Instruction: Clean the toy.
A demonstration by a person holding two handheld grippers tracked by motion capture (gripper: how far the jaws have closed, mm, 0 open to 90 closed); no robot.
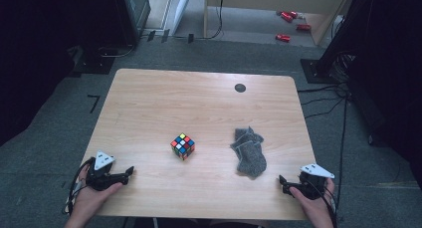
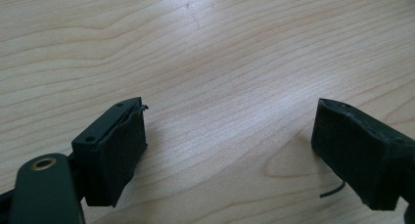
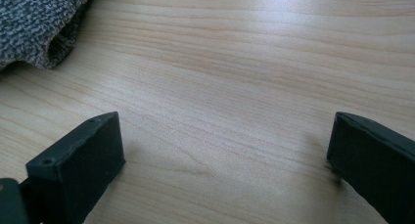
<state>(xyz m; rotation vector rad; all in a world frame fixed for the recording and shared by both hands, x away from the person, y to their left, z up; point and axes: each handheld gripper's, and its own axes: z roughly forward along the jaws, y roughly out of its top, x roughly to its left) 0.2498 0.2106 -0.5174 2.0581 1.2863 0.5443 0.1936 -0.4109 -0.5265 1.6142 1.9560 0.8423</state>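
High view: left tongs (image 1: 130, 171) lower left, right tongs (image 1: 281, 180) lower right, both resting at near edge of worktop (image 1: 149, 98); puzzle cube (image 1: 182, 146) centre, grey cloth (image 1: 250, 151) right of centre, both untouched; work not begun.
Left gripper view: jaws wide, bare wood between.
Right gripper view: jaws wide, empty; grey cloth (image 3: 36, 23) upper left.

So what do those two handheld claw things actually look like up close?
Each is a small black tool gripped in a bare hand, no sleeves showing. The left claw and the right claw each carry a pale grey three-cornered plate on top and trail a dark cable. Their jaws are chunky black blocks faced with dark padding, the left one's padding frayed at the edges.
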